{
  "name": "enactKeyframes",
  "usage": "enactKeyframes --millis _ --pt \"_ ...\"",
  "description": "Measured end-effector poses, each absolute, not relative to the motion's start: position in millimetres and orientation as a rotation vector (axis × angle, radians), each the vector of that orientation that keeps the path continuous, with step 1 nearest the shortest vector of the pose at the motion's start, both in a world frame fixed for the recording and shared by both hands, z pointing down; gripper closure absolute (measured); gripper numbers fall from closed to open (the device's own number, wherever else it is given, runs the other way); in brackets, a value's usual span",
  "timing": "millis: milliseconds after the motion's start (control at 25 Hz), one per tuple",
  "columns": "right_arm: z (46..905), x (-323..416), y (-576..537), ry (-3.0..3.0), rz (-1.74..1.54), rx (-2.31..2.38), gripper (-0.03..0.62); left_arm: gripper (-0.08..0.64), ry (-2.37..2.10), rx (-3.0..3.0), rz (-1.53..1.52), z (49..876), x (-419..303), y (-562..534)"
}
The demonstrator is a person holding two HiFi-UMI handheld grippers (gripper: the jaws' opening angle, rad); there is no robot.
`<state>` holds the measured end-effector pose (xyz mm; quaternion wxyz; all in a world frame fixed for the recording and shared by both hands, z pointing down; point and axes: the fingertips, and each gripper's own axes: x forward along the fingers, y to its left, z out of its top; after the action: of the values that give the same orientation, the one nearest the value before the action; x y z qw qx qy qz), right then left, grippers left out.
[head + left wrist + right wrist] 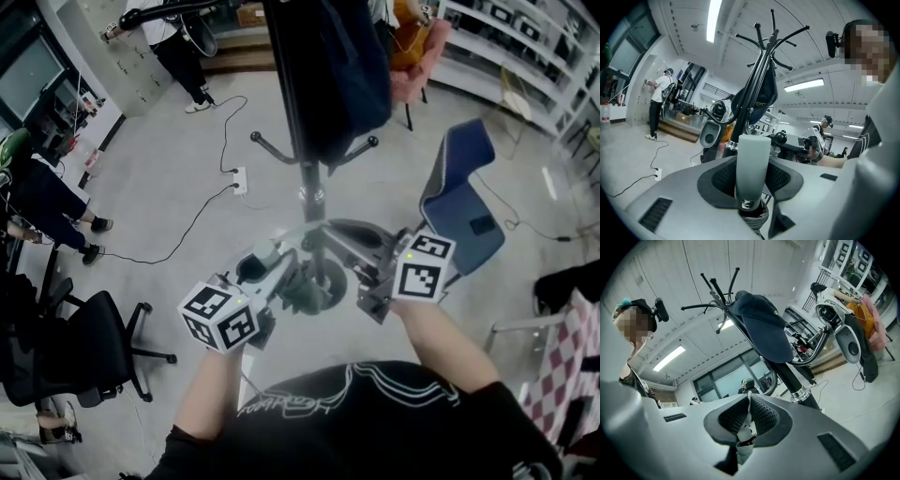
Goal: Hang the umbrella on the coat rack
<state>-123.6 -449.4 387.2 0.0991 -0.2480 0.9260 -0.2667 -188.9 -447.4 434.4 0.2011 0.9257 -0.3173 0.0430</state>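
The black coat rack (291, 112) stands straight ahead, its pole (752, 93) rising to curved hooks. I hold a folded umbrella (305, 289) low in front of the pole, between both grippers. My left gripper (279, 272) is shut on the umbrella's pale grey-green handle (752, 154), which stands upright between the pads of that gripper (752, 176). My right gripper (342, 246) is shut on the thin pale wrist strap (749, 404), pinched between the pads of that gripper (749, 417). The rest of the umbrella is hidden behind the jaws.
A dark navy bag or cap (342, 66) hangs on the rack, with lower hooks (267, 148) sticking out at both sides. A blue chair (464, 192) stands right, a black office chair (84, 347) left, a cable and power strip (239, 180) on the floor. People stand around.
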Motion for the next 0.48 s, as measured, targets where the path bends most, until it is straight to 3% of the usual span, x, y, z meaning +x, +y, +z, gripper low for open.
enactKeyframes --millis 480 --pt "404 -123 -455 2.723 -0.807 -0.670 0.563 0.416 -0.834 2.570 0.236 474 -176 -462"
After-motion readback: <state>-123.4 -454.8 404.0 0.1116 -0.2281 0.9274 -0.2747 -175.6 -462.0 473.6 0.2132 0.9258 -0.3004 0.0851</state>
